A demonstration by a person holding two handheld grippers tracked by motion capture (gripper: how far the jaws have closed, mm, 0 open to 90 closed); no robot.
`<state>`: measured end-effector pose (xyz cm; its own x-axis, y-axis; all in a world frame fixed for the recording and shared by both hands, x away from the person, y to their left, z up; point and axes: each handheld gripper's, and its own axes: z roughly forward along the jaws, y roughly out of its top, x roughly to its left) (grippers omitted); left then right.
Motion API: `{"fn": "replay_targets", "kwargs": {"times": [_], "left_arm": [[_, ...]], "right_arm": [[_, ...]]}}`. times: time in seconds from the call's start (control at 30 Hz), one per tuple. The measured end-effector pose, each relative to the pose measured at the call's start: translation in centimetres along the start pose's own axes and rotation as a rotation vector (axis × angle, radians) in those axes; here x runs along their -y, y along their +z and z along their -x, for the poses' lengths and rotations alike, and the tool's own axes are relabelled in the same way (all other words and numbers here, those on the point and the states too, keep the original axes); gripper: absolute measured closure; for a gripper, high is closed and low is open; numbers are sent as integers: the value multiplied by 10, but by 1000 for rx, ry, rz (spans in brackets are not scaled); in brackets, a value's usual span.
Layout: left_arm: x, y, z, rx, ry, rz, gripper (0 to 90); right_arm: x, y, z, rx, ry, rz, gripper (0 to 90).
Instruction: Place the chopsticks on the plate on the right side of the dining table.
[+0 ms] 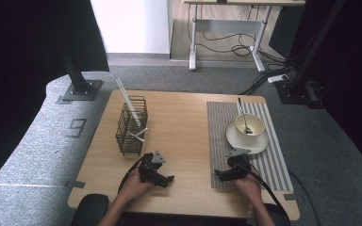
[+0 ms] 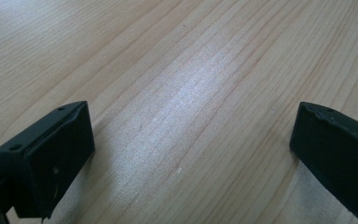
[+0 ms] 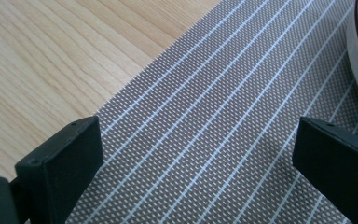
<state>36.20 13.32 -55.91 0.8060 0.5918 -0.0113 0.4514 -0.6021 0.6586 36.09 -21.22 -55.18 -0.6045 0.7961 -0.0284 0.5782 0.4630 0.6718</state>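
- Two black hand-held tongs rest low over a light wooden table (image 1: 184,117) at its near edge, one in each of the person's hands
- The left tongs (image 1: 167,180), at about 7 o'clock on the table, have their jaws spread wide; the left gripper view shows bare wood grain between them and nothing held
- The right tongs (image 1: 219,175), at about 5 o'clock, are likewise wide apart and hold nothing; the right gripper view shows them above the near left corner of a grey woven placemat with thin white stripes (image 3: 223,116), where it meets the wood
- On that placemat, toward 2 o'clock, a cream ceramic cup (image 1: 250,125) sits on a matching round saucer (image 1: 257,143), just beyond the right tongs; the saucer's rim enters the right gripper view at its upper right
- A metal spoon (image 1: 243,114) stands in the cup, handle tilted toward 12 o'clock
- At 10 o'clock stands a dark wire basket (image 1: 131,126) with white sticks (image 1: 128,102) leaning in it, just beyond the left tongs
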Motion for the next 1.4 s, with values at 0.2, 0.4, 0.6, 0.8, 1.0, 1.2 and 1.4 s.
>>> {"fn": "replay_targets", "kwargs": {"times": [0.2, 0.4, 0.6, 0.8, 1.0, 1.2, 1.4], "left_arm": [[0, 0, 0, 0, 0, 0, 0], [0, 0, 0, 0, 1, 0, 0], [0, 0, 0, 0, 2, 0, 0], [0, 0, 0, 0, 0, 1, 0], [0, 0, 0, 0, 0, 2, 0], [0, 0, 0, 0, 0, 1, 0], [0, 0, 0, 0, 0, 2, 0]], "right_arm": [[-11, -5, -5, -14, -17, 11, 5], [-21, -7, -8, -32, -34, 7, 2], [-31, -8, -13, -46, -38, 4, 0], [-41, -9, -18, -68, -57, 14, 2], [-52, -11, -22, -93, -56, 24, 10], [-62, -13, -27, -121, -59, 19, 14], [-70, -15, -31, -146, -60, 27, 14]]}}
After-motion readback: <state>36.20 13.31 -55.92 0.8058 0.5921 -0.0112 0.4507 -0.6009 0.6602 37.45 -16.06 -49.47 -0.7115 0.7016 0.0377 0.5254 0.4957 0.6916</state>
